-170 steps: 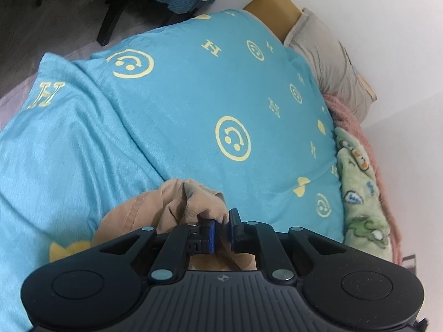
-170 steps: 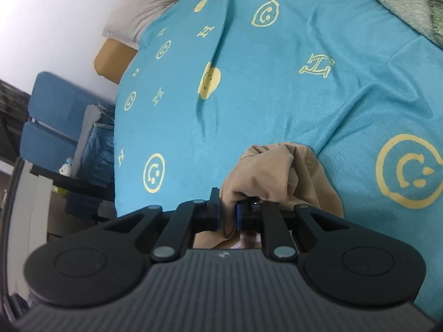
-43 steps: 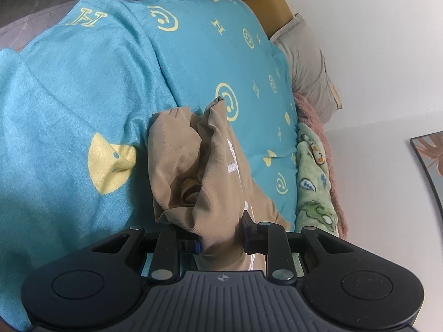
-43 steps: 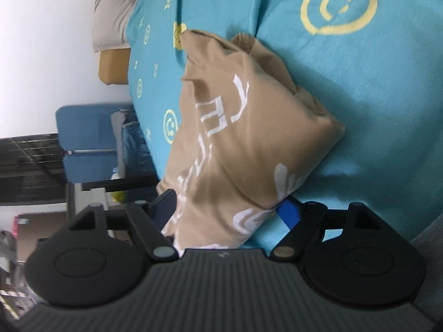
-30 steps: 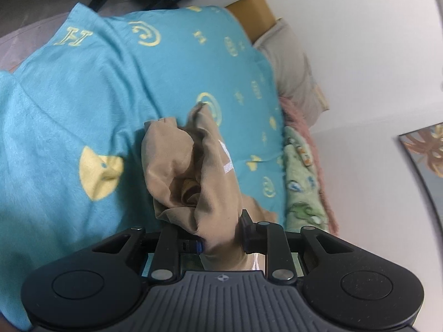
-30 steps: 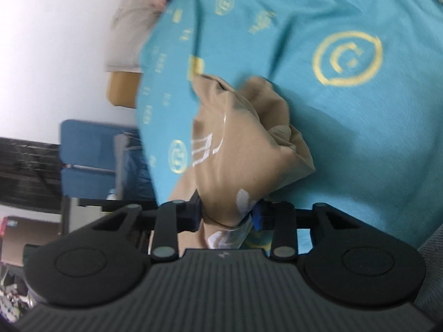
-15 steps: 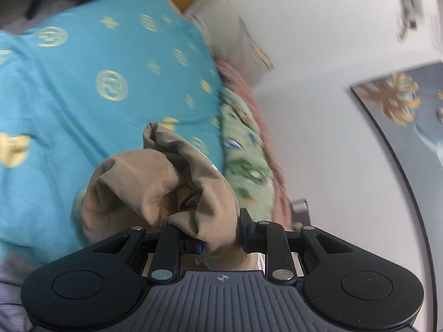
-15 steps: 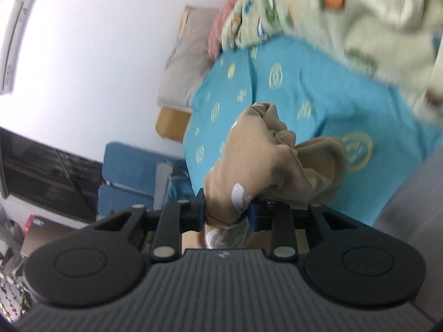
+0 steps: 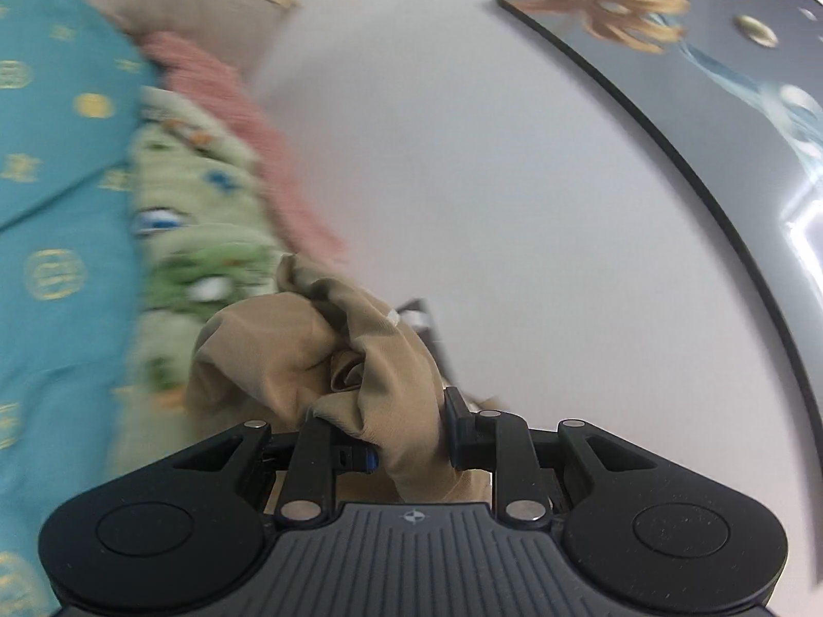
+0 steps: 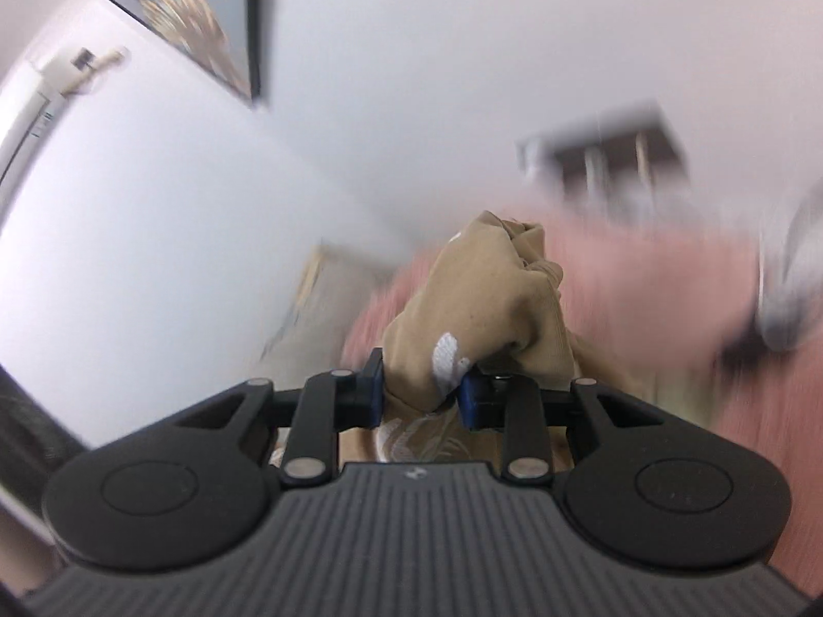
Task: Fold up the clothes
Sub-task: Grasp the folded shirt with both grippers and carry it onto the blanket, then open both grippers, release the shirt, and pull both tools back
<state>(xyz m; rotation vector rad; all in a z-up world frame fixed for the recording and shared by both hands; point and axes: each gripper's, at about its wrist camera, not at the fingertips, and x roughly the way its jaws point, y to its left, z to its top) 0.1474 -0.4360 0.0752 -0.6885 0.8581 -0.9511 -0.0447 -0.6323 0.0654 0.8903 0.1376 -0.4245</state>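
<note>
A tan garment with white print is bunched in both grippers and held up in the air. In the left wrist view my left gripper (image 9: 409, 437) is shut on a thick fold of the tan garment (image 9: 288, 355), which bulges forward over the fingers. In the right wrist view my right gripper (image 10: 421, 396) is shut on another bunch of the same tan garment (image 10: 488, 303). Both views are tilted up toward the wall and are motion-blurred.
The bed with the turquoise cover (image 9: 46, 195) lies low at the left. A green patterned blanket (image 9: 190, 216) and a pink blanket (image 9: 247, 118) lie along the wall side. A framed picture (image 9: 720, 61) hangs on the white wall. The pink blanket (image 10: 643, 298) fills the right wrist view's right side.
Both grippers have lifted the garment off the bed and swung upward; the views went from the bedcover to the wall and picture. Both stayed shut on the cloth.
</note>
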